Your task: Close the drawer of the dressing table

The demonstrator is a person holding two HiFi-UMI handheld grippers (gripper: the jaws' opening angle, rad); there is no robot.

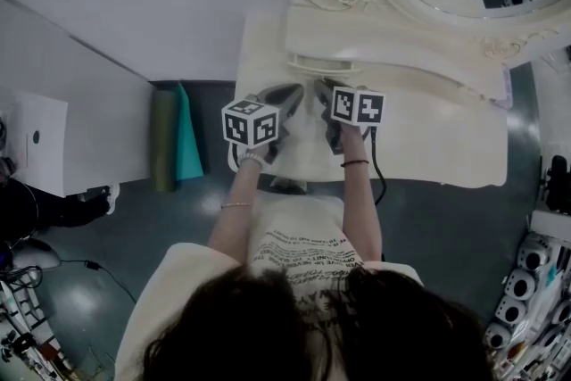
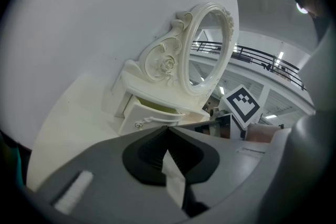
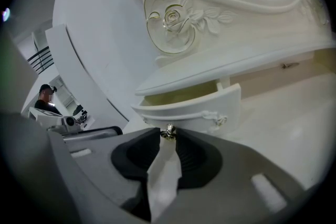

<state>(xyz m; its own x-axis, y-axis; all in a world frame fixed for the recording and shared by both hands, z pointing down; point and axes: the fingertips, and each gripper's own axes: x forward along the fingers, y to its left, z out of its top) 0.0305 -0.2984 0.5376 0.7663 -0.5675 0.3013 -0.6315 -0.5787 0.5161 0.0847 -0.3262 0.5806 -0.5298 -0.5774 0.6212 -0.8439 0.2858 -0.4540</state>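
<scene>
A small cream dressing table [image 1: 419,31] with an oval mirror [image 2: 207,47] stands on a white tabletop. Its curved drawer [image 3: 194,107] is pulled out a little; the gap above it shows [image 2: 152,115]. My right gripper [image 3: 168,135] sits at the drawer front with its tips closed on the small metal knob [image 3: 169,130]. In the head view it lies just in front of the drawer [image 1: 323,92]. My left gripper [image 2: 168,129] hangs a little to the left of the drawer, tips together and holding nothing [image 1: 287,95].
A curled ornament handle [image 3: 216,119] sits on the drawer's right side. Rolled green and teal mats [image 1: 174,138] stand on the floor left of the tabletop [image 1: 446,147]. A white cabinet [image 1: 80,103] is further left, and equipment lines the right edge [image 1: 535,281].
</scene>
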